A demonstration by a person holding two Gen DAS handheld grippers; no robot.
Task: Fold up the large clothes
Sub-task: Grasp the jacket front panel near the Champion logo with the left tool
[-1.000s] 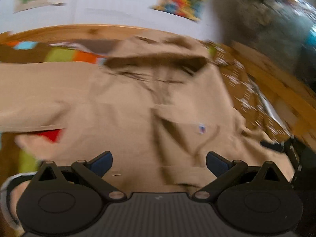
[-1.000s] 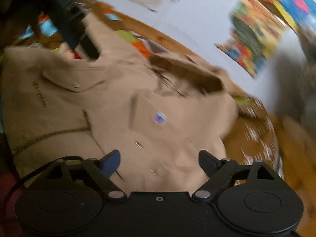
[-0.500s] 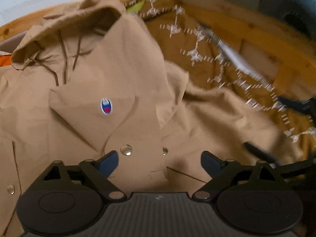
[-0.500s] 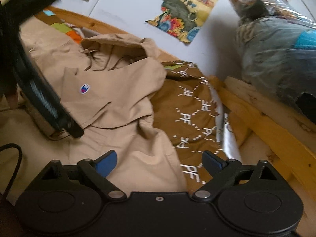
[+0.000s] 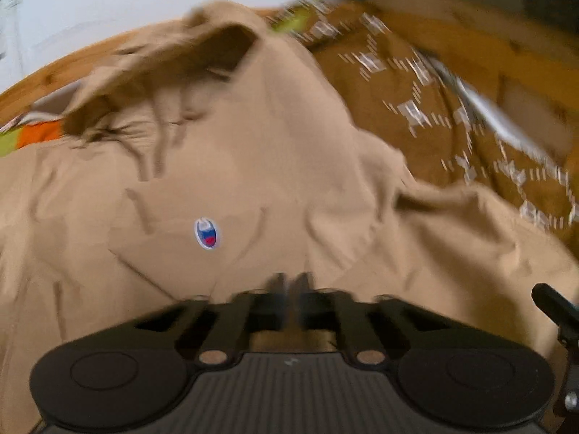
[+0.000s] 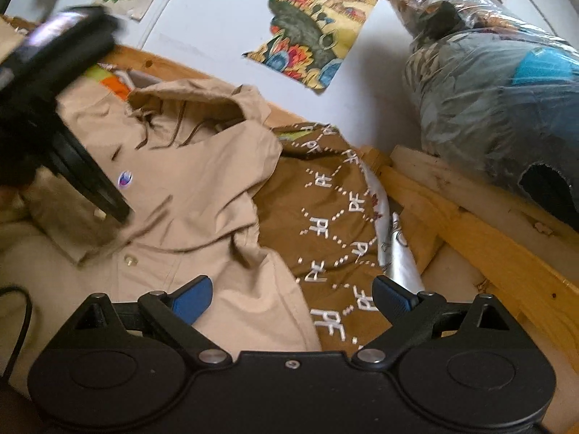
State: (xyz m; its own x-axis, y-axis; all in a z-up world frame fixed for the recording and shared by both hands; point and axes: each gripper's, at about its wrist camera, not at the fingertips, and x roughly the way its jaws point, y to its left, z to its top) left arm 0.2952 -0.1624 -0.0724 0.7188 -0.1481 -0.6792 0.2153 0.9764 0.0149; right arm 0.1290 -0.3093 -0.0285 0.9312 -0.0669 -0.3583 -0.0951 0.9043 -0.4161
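A tan hooded jacket [image 5: 253,166] lies spread on a bed, hood [image 5: 202,58] toward the wall, with a small round logo [image 5: 205,233] on its chest. My left gripper [image 5: 291,287] sits low on the chest with its fingers pressed together on a fold of the fabric; this view is blurred. The right wrist view shows the jacket [image 6: 202,195] on the left, with the left gripper's black body [image 6: 72,152] over its chest flap. My right gripper [image 6: 291,296] is open above the jacket's right edge, holding nothing.
A brown patterned blanket [image 6: 325,209] lies right of the jacket, with a silvery sheet [image 6: 394,249] at its edge. A wooden bed frame [image 6: 488,246] runs along the right, and a plastic-wrapped bundle [image 6: 488,90] rests on it. Posters [image 6: 311,25] hang on the white wall.
My left gripper has gone from open to shut on the jacket's chest fabric. The right gripper has stayed open and swung right, toward the jacket's right side.
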